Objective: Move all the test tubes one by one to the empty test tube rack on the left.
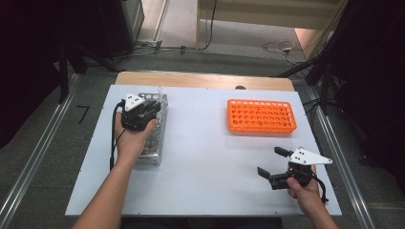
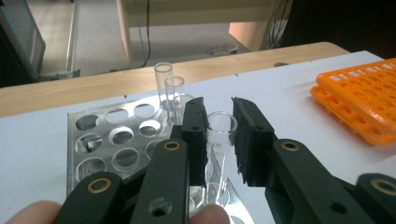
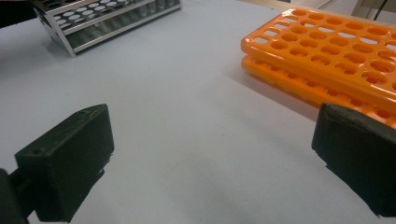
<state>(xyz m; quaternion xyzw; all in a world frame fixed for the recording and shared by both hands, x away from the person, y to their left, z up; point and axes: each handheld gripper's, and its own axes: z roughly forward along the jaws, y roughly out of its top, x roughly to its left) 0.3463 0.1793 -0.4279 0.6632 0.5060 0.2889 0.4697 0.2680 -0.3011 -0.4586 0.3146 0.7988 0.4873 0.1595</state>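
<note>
A clear glass test tube [image 2: 218, 149] stands upright in the metal rack [image 2: 100, 135], and my left gripper [image 2: 219, 122] is shut on it just below its rim. In the high view the left gripper [image 1: 143, 109] hovers over the far end of that metal rack [image 1: 155, 143] at the table's left. Two more empty tubes [image 2: 164, 79] stand in the rack's far row. My right gripper [image 1: 272, 162] is open above the bare table at the front right, nothing between its jaws. In its own view the right gripper [image 3: 215, 154] faces the orange rack [image 3: 336, 51].
An orange plastic tube rack [image 1: 261, 116] lies empty at the back right of the white table [image 1: 205, 157]. A wooden strip [image 1: 205, 80] runs along the far edge. Cables trail on the floor beyond it.
</note>
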